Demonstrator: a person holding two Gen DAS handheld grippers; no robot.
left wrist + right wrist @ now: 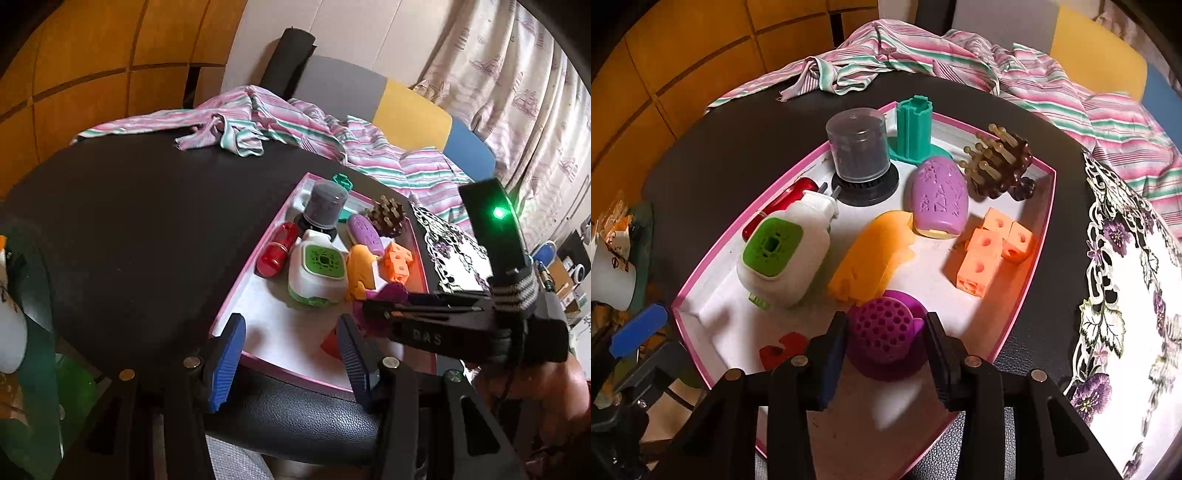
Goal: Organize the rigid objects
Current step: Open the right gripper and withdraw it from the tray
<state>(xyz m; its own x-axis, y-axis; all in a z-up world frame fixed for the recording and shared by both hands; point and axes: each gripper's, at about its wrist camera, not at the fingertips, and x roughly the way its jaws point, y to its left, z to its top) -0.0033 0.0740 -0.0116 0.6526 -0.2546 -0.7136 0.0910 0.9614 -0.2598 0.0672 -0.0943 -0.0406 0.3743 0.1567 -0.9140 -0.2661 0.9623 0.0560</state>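
Right claw [886,334] is clamped on the purple perforated holder [884,326], low over the near end of the pink-rimmed tray [1039,243] — placing step, likely. Next: set it flat, release, back out. Tight: yellow piece [871,258] just ahead, red clip [781,349] just left of the claw; bare tray floor toward the near rim. Left claw [286,341] stands wide, empty, hanging over the tray's near rim on the black tabletop [140,229].
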